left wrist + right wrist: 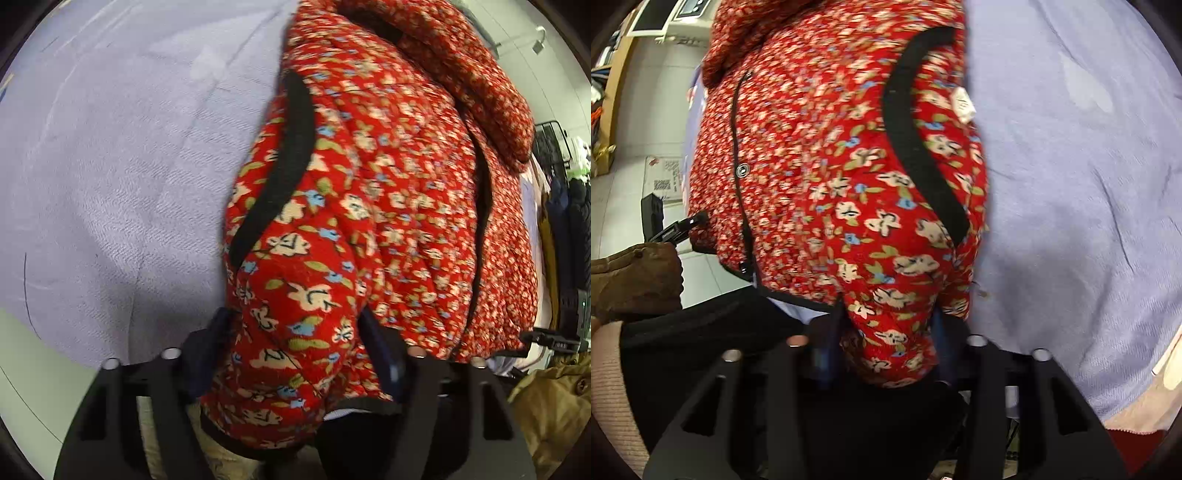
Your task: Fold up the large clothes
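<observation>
Red floral jacket [369, 206] lies bunched on lavender sheet [110, 166], black-trimmed pocket slit up.

Left gripper [295, 350] pinching jacket's near edge; right gripper [886, 350] likewise clamped on thick wad of jacket.

Judged step: carrying near edge across jacket.

Advice: lift both corners level, keep edge taut between grips, lay flat, release only once cloth rests on jacket.

Looks like a clothing shop or garment workroom. Dark coats and jackets [576, 236] hanging in a row along a black rack [552, 129] at the right edge of the left wrist view. White tiled floor [639, 110], a pale wooden shelf unit [613, 92] and a printed notice with QR codes [665, 177] in the right wrist view. Lilac cloth [129, 166] spread over the work surface.
</observation>
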Motion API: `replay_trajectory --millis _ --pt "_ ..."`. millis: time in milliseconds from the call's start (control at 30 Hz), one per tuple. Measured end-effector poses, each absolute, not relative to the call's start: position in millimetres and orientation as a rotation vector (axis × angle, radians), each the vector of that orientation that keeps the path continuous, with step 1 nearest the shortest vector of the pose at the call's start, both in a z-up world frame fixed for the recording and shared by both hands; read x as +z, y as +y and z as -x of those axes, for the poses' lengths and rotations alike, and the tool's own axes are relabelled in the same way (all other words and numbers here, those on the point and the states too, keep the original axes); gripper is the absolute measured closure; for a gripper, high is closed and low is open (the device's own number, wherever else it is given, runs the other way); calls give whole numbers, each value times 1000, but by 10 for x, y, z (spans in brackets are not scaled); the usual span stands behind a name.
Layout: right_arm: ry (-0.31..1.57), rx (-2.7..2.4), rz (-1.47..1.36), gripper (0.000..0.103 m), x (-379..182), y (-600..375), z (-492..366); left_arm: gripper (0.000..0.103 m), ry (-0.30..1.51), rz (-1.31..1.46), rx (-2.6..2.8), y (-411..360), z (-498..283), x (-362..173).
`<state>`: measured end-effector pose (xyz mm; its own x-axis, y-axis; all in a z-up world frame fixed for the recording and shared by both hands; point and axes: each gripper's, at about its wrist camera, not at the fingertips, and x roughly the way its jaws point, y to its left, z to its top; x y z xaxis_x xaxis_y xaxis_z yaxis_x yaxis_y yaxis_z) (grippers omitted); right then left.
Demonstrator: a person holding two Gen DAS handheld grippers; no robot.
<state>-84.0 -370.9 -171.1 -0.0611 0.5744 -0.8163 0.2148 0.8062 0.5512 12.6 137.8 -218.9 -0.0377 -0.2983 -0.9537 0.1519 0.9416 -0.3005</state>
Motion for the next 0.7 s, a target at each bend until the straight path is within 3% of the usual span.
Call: replay_trajectory --millis 100,233,700 --pt "1633 375 -631 76 -1647 -3667 779 58 1569 97 -401 1265 -164 -2086" --pt "1607 452 -663 81 -1502 -3680 639 65 1559 90 -440 1190 -263 -1887" --pt "1177 522 -913 84 -624 -4149 -799 70 1256 103 -522 899 -1323 -805"
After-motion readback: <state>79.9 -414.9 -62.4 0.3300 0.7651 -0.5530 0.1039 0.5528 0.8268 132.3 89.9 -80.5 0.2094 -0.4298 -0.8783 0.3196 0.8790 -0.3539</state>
